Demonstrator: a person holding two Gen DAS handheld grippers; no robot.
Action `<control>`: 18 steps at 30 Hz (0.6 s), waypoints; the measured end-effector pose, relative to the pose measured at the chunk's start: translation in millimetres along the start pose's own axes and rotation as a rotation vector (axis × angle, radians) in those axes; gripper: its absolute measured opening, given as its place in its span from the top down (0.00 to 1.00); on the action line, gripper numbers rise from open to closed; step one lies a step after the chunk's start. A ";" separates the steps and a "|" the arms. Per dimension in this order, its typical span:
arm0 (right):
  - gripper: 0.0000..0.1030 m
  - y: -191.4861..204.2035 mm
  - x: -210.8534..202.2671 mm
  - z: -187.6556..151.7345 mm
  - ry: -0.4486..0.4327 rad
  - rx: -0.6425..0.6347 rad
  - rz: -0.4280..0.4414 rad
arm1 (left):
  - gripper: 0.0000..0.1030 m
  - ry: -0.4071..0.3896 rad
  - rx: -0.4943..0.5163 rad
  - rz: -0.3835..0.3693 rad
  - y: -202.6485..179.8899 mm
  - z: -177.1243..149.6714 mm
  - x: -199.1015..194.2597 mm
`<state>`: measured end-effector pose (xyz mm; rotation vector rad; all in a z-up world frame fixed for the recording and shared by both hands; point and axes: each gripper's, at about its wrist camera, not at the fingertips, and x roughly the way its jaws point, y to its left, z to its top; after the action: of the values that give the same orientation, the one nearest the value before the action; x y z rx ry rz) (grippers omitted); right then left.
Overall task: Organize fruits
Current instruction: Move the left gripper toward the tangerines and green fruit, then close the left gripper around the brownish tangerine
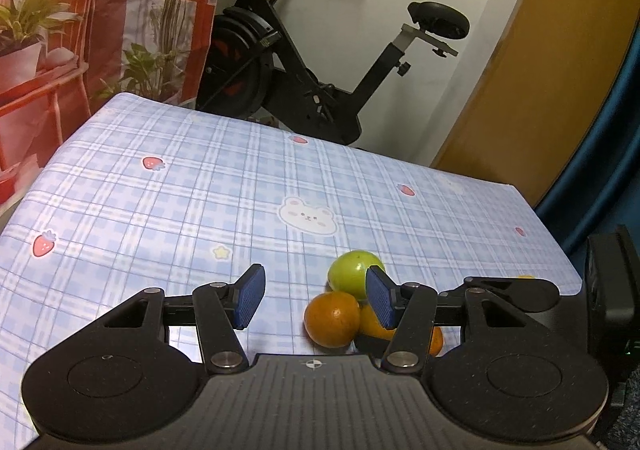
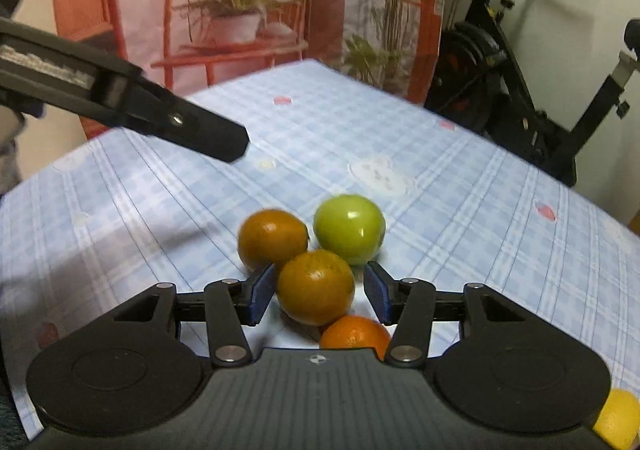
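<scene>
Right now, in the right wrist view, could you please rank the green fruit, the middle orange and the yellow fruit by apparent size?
1. middle orange, though the green fruit looks nearly alike and sits farther back, so unsure.
2. yellow fruit, smallest, but partly hidden.

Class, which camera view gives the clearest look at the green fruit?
The right wrist view: the green fruit shows nearly whole, only its lower edge overlapped by an orange. In the left wrist view, the left gripper covers its right side.

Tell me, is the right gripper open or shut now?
Open. The right gripper has blue pads on either side of an orange, with gaps showing.
</scene>
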<state>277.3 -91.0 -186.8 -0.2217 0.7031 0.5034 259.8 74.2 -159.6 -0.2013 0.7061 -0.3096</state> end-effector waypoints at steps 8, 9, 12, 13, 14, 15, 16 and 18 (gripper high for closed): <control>0.56 19.9 -20.6 -13.6 -0.035 -0.025 0.038 | 0.44 0.061 0.012 -0.063 -9.4 -15.3 1.9; 0.56 23.1 -22.8 -16.2 -0.037 -0.021 0.045 | 0.44 0.074 0.019 -0.074 -12.5 -18.8 3.1; 0.55 30.9 -26.9 -26.9 -0.038 -0.004 0.048 | 0.44 0.098 0.046 -0.088 -20.8 -30.4 4.6; 0.55 33.0 -29.4 -31.2 -0.052 0.001 0.040 | 0.44 0.102 0.057 -0.090 -22.0 -33.1 5.0; 0.55 34.7 -31.7 -34.5 -0.059 0.006 0.033 | 0.44 0.107 0.061 -0.098 -23.2 -36.8 5.3; 0.55 35.8 -34.2 -37.3 -0.065 0.013 0.026 | 0.44 0.117 0.059 -0.110 -23.9 -40.2 6.1; 0.55 35.6 -36.2 -39.4 -0.067 0.024 0.023 | 0.44 0.128 0.057 -0.121 -24.9 -42.7 7.1; 0.55 34.6 -40.0 -43.7 -0.074 0.050 0.021 | 0.44 0.141 0.064 -0.134 -27.6 -49.4 7.7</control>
<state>209.0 -91.7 -193.7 -0.1484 0.6455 0.5115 226.8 42.0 -193.1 -0.1678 0.8226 -0.4773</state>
